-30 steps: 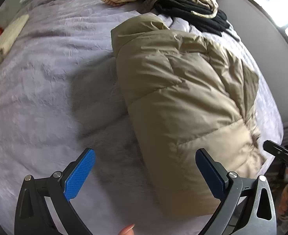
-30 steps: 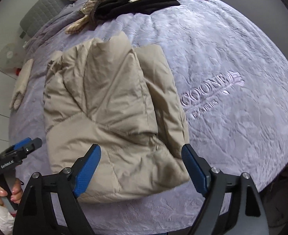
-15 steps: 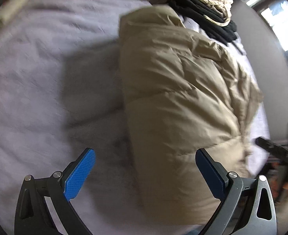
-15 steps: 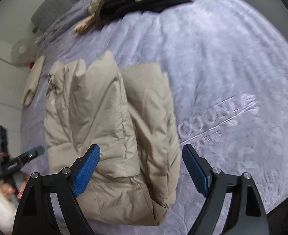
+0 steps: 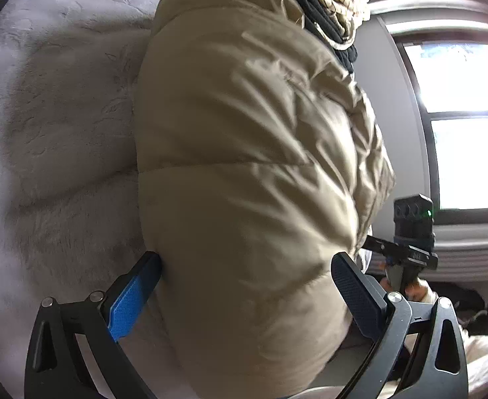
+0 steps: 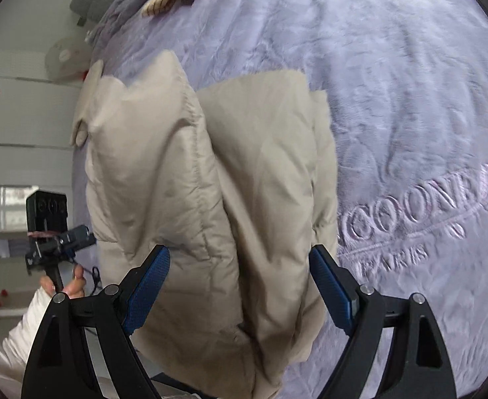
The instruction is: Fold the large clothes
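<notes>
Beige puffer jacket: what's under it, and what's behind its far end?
The beige puffer jacket lies on the lilac plush bedspread. Behind its far end sits a pile of black and cream striped clothes. Whatever lies under its folded layers is covered.

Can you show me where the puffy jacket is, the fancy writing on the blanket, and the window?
puffy jacket (image 6: 184, 179), right wrist view, on its folded upper panel.
fancy writing (image 6: 420, 212), right wrist view, on the raised letters in the blanket.
window (image 5: 469, 156), left wrist view, on the bright pane.

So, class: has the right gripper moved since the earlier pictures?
Yes. The right gripper has come closer to the beige jacket, its open jaws now straddling the near end.
</notes>
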The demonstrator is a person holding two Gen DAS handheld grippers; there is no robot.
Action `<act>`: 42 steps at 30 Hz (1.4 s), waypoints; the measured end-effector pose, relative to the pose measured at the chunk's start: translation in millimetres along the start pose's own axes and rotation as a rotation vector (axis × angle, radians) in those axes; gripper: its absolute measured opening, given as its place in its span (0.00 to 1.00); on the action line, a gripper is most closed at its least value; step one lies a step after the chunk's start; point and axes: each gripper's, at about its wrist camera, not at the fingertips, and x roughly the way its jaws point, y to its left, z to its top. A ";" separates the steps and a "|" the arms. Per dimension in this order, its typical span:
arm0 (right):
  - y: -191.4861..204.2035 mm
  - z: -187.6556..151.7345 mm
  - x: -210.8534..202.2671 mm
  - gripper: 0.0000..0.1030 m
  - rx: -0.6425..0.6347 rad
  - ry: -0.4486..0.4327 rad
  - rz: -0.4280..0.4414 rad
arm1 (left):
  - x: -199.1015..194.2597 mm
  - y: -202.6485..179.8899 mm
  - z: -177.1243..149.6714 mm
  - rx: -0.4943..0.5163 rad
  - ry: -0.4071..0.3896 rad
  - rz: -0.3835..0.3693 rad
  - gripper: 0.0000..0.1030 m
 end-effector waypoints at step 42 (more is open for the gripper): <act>40.2 11.2 51.1 0.60 -0.049 -0.042 0.167 | 44.9 -5.5 -2.7 -0.134 -0.009 0.014 0.89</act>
